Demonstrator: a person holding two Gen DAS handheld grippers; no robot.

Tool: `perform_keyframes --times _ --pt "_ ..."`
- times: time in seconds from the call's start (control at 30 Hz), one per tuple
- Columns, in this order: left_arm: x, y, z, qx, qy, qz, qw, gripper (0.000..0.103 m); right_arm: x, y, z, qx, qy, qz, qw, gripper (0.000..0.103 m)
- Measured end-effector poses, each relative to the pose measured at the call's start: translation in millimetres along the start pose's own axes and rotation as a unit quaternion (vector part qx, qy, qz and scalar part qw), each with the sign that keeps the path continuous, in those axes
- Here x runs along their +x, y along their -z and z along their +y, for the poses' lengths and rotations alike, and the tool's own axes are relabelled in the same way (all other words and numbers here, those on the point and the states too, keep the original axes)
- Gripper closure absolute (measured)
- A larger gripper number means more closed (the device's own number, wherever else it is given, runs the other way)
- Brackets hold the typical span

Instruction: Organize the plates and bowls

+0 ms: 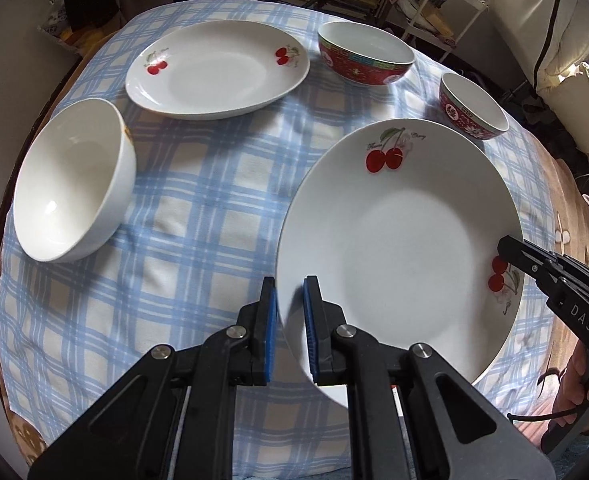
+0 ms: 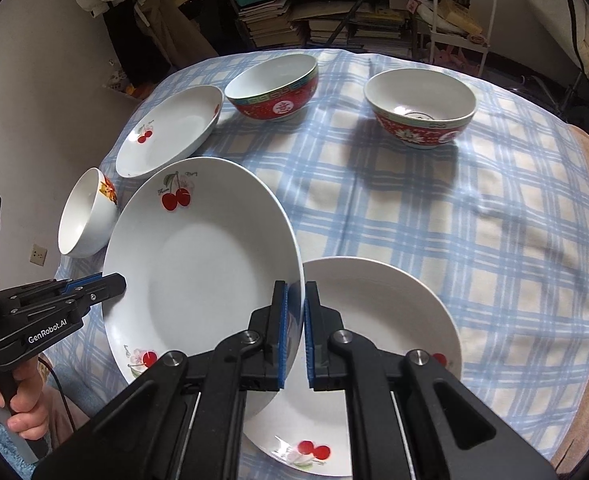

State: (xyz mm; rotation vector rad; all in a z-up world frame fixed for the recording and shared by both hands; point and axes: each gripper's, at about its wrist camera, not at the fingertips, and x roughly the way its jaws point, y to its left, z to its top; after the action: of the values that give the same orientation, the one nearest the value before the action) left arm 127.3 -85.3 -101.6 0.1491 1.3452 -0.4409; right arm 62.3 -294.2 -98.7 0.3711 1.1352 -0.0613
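Note:
Both grippers hold one white cherry plate (image 1: 398,240) by opposite rims, tilted above the table. My left gripper (image 1: 289,300) is shut on its left rim. My right gripper (image 2: 294,308) is shut on its right rim; the plate also shows in the right wrist view (image 2: 198,264). A second cherry plate (image 2: 378,320) lies on the cloth under and right of the held one. A third cherry plate (image 1: 218,68) lies at the far left. A white bowl (image 1: 70,184) sits at the left. Two red bowls (image 1: 364,54) (image 1: 472,106) stand at the far side.
The round table has a blue checked cloth (image 1: 198,184). Bookshelves and stacked books (image 2: 318,20) and a white trolley (image 2: 458,12) stand behind the table. A person's hand (image 2: 22,400) holds the left gripper's handle.

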Motion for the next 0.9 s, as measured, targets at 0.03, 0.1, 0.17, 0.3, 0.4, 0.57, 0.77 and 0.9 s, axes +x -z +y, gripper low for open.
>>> perform_keyframes --times 0.03,0.1,0.17,0.3,0.4,0.57,0.77,0.9 --pt "1.0 0.5 -6.2 0.002 0.001 0.003 1.0 0.09 -3.5 1.2 -5.7 0.001 0.003 -0.002 1.0 0.094" --pt "2.5 1.6 -19.1 0.01 0.002 0.005 0.9999 0.09 -9.3 3.2 -15.4 0.001 0.008 -0.004 1.0 0.094" --pt "4.1 3.3 -31.3 0.018 0.001 0.009 0.9998 0.089 -14.9 6.3 -25.9 0.006 0.012 -0.007 1.0 0.094" --pt "13.6 4.6 -51.4 0.035 -0.002 0.023 0.9991 0.089 -19.0 12.7 -45.9 0.02 0.014 0.001 1.0 0.094" --pt "21.6 7.4 -62.8 0.044 -0.001 0.032 0.9985 0.089 -18.6 17.9 -60.6 0.032 0.014 0.006 0.999 0.095" --pt "32.7 12.5 -81.4 0.058 -0.006 0.045 0.9973 0.089 -16.5 28.4 -80.4 0.027 0.011 0.021 0.999 0.095" --pt "45.2 15.0 -100.1 0.069 -0.031 0.064 0.9951 0.089 -6.4 32.0 -96.2 0.04 0.024 0.032 0.998 0.094" --pt "48.7 17.9 -106.4 0.076 -0.04 0.072 0.9937 0.089 -3.0 33.8 -100.8 0.044 0.026 0.037 0.998 0.094"
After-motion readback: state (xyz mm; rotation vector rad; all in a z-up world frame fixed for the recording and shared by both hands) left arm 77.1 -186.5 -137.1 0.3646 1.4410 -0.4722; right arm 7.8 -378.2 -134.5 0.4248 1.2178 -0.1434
